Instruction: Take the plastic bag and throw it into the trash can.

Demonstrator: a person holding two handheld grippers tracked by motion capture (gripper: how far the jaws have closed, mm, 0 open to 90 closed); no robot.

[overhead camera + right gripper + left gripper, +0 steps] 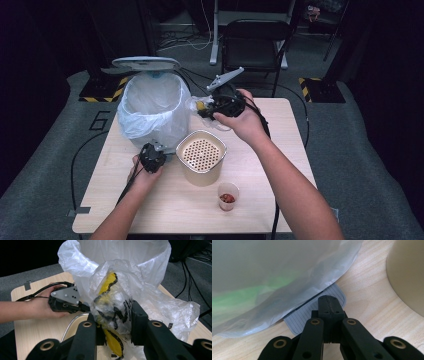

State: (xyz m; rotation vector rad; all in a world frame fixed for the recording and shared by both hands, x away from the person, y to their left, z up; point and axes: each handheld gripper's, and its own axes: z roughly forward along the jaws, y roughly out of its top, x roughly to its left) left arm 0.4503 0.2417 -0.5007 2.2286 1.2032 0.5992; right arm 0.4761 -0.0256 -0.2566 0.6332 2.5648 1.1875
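A pedal bin [150, 107] lined with a white plastic bag stands at the table's back left, its lid [145, 62] raised. My left gripper [161, 150] is shut, and its tip [328, 301] rests on the bin's grey ribbed pedal [304, 316] beneath the liner [274, 277]. My right gripper [212, 107] is shut on a crumpled clear plastic bag [196, 105] with yellow and black contents, held just right of the bin's rim. In the right gripper view the bag [112, 297] bulges between the jaws of my right gripper [115, 315], in front of the open bin [120, 255].
A beige container [201, 157] with a perforated top stands mid-table, close to the right of the left gripper. Near the front edge sits a small cup [228, 196] with red bits inside. A black chair [255, 40] stands beyond the table. Cables trail off both sides.
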